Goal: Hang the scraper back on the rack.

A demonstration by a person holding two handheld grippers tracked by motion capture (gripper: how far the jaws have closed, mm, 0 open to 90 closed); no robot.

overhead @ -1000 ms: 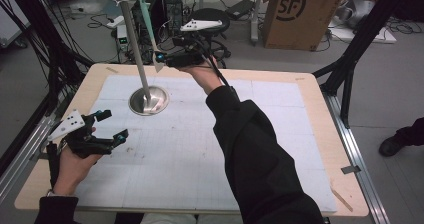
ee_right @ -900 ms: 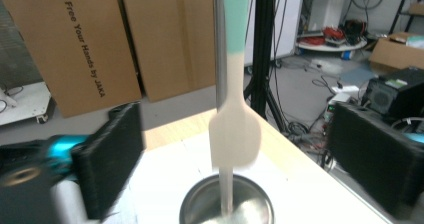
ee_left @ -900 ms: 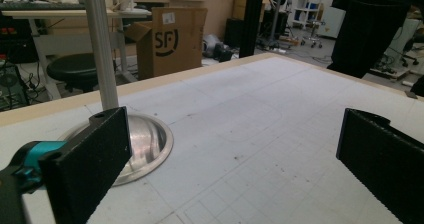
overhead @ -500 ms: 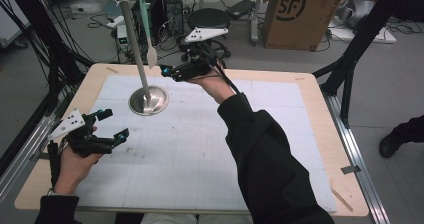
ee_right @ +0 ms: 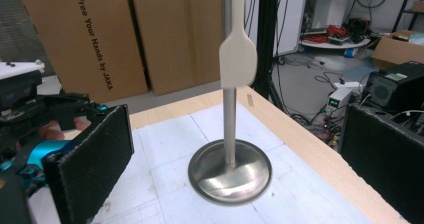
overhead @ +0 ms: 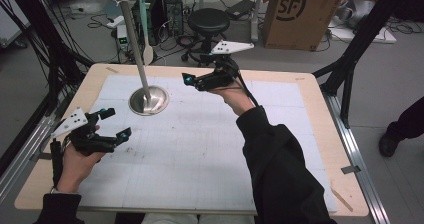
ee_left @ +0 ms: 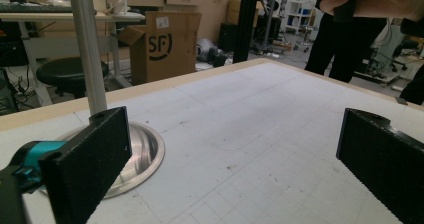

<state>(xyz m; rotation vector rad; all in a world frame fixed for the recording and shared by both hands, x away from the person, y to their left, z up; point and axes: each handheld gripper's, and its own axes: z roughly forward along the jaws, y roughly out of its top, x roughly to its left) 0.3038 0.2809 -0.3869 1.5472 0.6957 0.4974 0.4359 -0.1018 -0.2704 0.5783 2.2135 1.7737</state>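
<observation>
A metal stand has a round base [overhead: 148, 101] on the white gridded mat and a thin pole [overhead: 132, 34] rising from it. A cream spatula [overhead: 145, 39] with a teal handle hangs beside the pole from the stand's top. My right gripper [overhead: 192, 82] is held above the mat to the right of the stand, jaws open and pointing at it. From the right gripper view the base [ee_right: 230, 173] and spatula blade [ee_right: 238, 54] lie straight ahead between the open jaws. My left gripper [overhead: 116, 122] hovers open, near and left of the base [ee_left: 142, 151].
The mat [overhead: 200, 149] covers a wooden table [overhead: 310, 91]. Behind the table stand a black stool [overhead: 208, 21], a cardboard box [overhead: 295, 14] and cables. A person's shoe [overhead: 395, 140] is on the floor at the right. Black frame legs flank the table.
My right gripper has drawn back from the stand's pole, moving right and nearer to me. The left gripper has stayed where it was.
</observation>
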